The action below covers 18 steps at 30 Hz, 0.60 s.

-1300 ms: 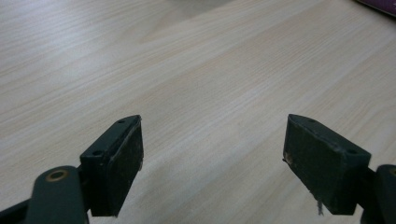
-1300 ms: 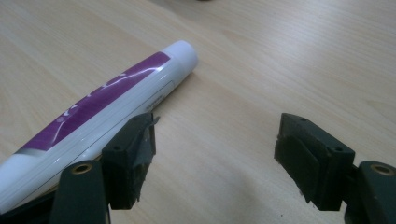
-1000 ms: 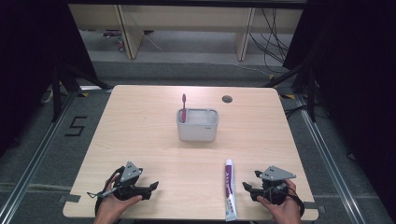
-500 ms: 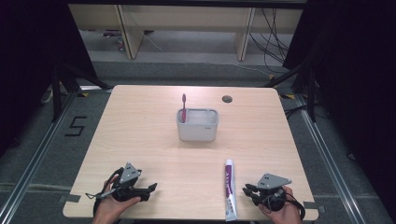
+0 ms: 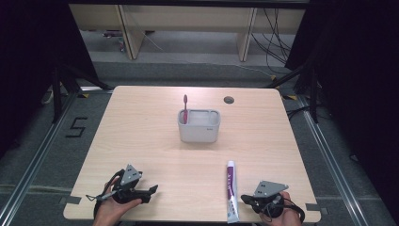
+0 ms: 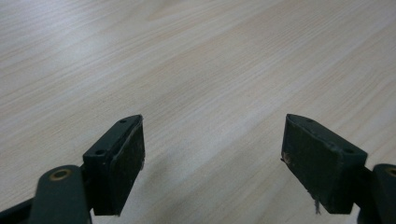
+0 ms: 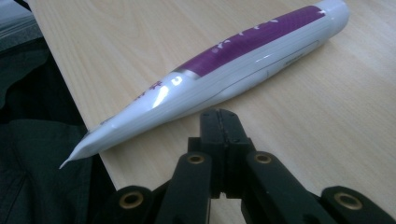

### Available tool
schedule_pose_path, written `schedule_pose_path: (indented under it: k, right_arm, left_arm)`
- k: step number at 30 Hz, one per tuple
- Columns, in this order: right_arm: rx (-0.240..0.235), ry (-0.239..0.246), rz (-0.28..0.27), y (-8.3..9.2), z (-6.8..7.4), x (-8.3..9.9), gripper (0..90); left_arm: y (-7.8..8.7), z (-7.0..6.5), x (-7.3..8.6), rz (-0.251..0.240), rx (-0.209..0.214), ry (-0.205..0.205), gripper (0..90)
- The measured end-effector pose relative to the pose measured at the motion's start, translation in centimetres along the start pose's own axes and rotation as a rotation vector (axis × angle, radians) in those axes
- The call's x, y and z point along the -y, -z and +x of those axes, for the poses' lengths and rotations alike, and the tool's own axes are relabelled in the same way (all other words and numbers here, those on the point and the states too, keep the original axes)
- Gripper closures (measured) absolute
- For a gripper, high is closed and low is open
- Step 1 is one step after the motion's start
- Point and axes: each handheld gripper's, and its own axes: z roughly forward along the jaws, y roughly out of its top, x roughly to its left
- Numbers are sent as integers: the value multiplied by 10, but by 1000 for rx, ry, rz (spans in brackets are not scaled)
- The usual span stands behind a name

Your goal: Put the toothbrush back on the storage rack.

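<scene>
A white and purple toothpaste tube (image 5: 230,190) lies near the table's front edge, its crimped end over the edge (image 7: 224,79). A grey holder (image 5: 199,126) stands mid-table with a pink toothbrush (image 5: 185,107) upright in its left side. My right gripper (image 5: 244,200) sits just right of the tube's near end. Its jaws have just been closing and now meet with nothing between them (image 7: 222,116), and the tube lies just beyond their tips. At the front left my left gripper (image 5: 153,189) is open, its jaws wide apart over bare wood (image 6: 212,140).
The wooden table (image 5: 141,132) has a round cable hole (image 5: 229,100) at the back right. Dark floor with metal rails surrounds the table, and a shelf frame stands beyond its far edge. A person's hands hold both grippers at the near edge.
My right gripper's jaws went from open to shut, and that hand drifted slightly toward the near edge. The left gripper, tube and holder stayed put.
</scene>
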Motion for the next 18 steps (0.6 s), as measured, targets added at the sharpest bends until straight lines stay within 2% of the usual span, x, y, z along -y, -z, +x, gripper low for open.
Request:
schedule_pose_path:
  k: [2,3,4,7,8,12,16,18]
  right_arm:
    - [-3,23,-13,-2,1,-1,900]
    - [-14,30,0,-2,2,-1,900]
    - [-4,35,-19,-4,2,-1,900]
    - [-22,26,16,-4,7,-2,900]
    - [-28,48,12,-5,7,-3,900]
    - [-35,74,11,-7,10,-5,900]
    - [-45,56,19,-9,15,-6,900]
    - [-52,69,25,-10,16,-8,900]
  left_arm:
    - [0,0,0,0,-2,-2,210]
    - [0,0,0,0,-2,-1,211]
    - [0,0,0,3,-1,-3,211]
    - [-1,-1,0,-3,-4,-3,213]
    - [-1,-1,0,-2,-5,-3,213]
    - [-2,-1,0,-2,-5,-4,214]
    - [-2,-1,1,2,6,-7,217]
    - [-2,-1,0,-7,2,-2,218]
